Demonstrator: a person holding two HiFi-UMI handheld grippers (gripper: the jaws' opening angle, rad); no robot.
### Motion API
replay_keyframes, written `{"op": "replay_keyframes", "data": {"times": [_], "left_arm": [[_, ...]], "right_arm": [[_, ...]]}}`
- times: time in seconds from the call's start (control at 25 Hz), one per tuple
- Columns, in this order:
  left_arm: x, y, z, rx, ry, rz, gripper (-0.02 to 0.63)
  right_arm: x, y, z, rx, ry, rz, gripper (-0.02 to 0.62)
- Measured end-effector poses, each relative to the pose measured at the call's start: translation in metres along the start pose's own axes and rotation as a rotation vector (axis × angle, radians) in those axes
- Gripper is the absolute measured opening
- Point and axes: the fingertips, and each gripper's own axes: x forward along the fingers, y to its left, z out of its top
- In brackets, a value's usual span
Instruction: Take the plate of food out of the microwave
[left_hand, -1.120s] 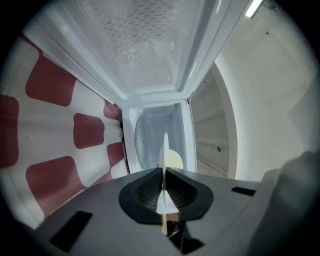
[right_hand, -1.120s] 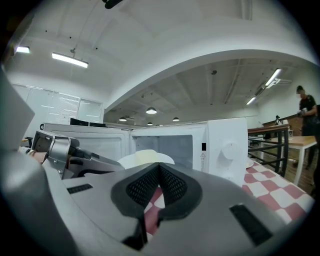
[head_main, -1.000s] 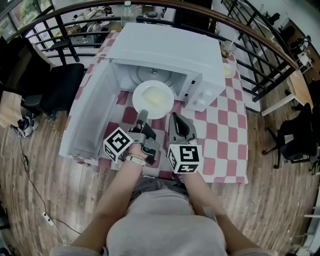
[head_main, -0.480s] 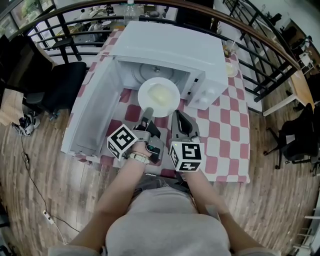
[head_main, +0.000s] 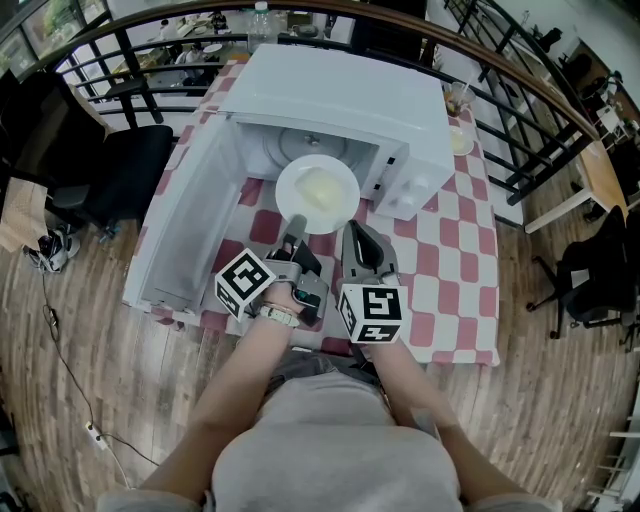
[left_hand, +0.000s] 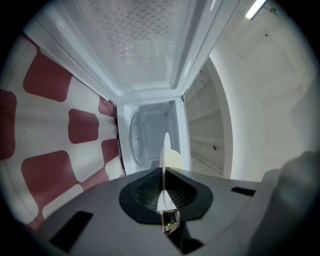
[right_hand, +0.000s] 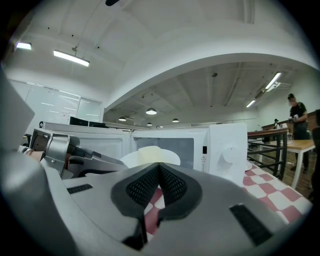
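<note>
Left gripper (head_main: 293, 225) jaws pinch the plate (head_main: 318, 190); right gripper (head_main: 352, 235) jaws together.

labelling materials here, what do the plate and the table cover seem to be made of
Plate: probably glazed ceramic or melamine; plain white, smooth, with a thin stiff rim. Table cover: cloth or vinyl, in red and white checks, matte and lying flat; which of the two cannot be told.
</note>
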Motion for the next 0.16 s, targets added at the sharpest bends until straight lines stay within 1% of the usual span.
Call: {"op": "replay_keyframes", "data": {"times": [0.16], "left_arm": [[0.0008, -0.0006, 0.0002, -0.009, -0.002, 0.0, 0.015]], "right_arm": [[0.0004, -0.0007, 0.0011, -0.007, -0.002, -0.003, 0.025]]}}
